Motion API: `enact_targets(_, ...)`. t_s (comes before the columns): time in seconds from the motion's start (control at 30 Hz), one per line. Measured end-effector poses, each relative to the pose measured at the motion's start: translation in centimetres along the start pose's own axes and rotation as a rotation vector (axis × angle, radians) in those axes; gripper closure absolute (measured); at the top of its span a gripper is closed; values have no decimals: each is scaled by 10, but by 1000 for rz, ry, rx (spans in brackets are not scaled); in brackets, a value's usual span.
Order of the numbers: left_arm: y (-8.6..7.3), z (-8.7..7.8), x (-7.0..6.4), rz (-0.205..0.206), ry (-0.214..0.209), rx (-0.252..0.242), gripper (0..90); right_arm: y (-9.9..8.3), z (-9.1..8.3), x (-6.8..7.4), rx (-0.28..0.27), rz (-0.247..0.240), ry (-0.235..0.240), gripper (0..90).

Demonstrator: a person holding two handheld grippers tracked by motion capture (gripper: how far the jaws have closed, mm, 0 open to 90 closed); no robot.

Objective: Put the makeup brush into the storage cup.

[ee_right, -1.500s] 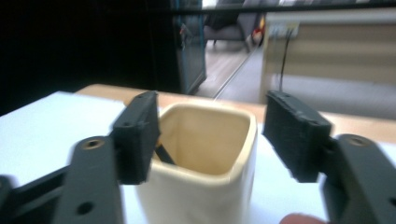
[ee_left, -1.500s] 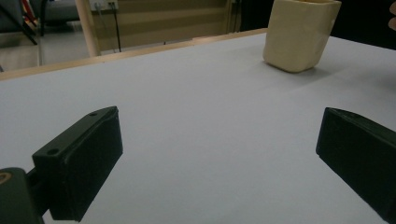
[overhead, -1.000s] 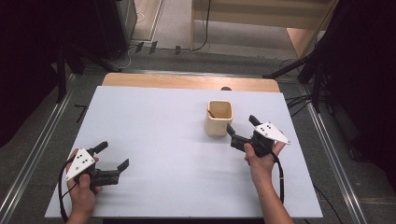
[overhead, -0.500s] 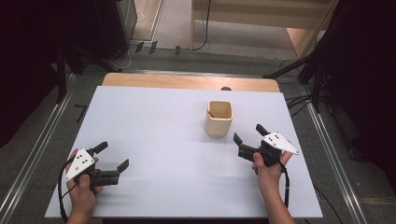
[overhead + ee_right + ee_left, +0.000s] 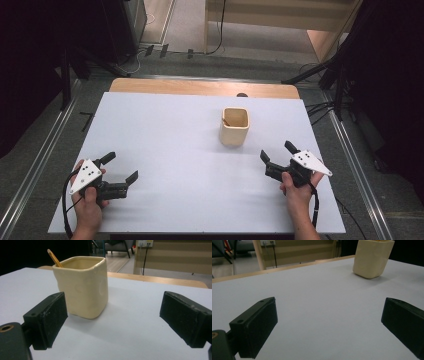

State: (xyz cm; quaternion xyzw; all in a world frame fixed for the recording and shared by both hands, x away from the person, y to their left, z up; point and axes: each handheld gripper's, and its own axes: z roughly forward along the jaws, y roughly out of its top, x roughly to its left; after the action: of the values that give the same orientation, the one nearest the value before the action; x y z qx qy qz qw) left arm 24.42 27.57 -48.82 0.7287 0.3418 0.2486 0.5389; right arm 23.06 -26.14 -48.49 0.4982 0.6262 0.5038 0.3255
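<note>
Cream ceramic cup (image 5: pixel 234 126), a wooden stick (image 5: pixel 54 257) leaning inside, stands upright mid-bench (image 5: pixel 165 130), ahead and just left of the right tool (image 5: pixel 278 154), the nearer one; both it and the left tool (image 5: pixel 120 167) gape wide, empty.

The bench (image 5: pixel 165 130) has a white top with a strip of bare wood along its far edge. A cream square cup (image 5: pixel 235 126) stands upright on it, right of centre
</note>
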Motion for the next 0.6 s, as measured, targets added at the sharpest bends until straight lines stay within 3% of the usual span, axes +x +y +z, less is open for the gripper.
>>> enact_targets(0.6, 0, 0, -2, 9, -3, 2, 9, -15, -26, -24, 17, 19, -50, 80)
